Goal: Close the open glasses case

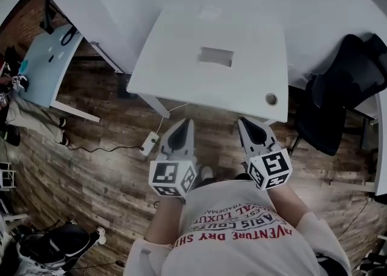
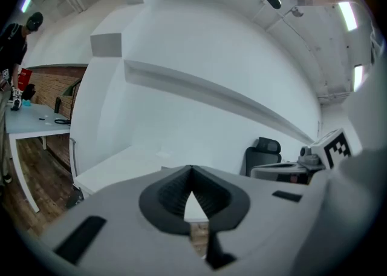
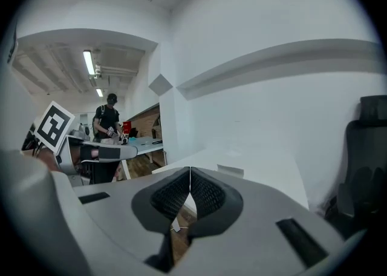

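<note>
Head view is filled by a white table (image 1: 181, 75). Short of its near edge, the left gripper (image 1: 184, 129) and right gripper (image 1: 247, 131) are held, each with jaws pressed together on nothing. The glasses case (image 1: 216, 56) lies mid-table, well apart from both. Both grippers should probably be carried forward, the base steadied by one and the lid tipped over slowly by the other.

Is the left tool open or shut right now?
Shut. In its own view the left tool has jaws touching at the tips, nothing between.
</note>
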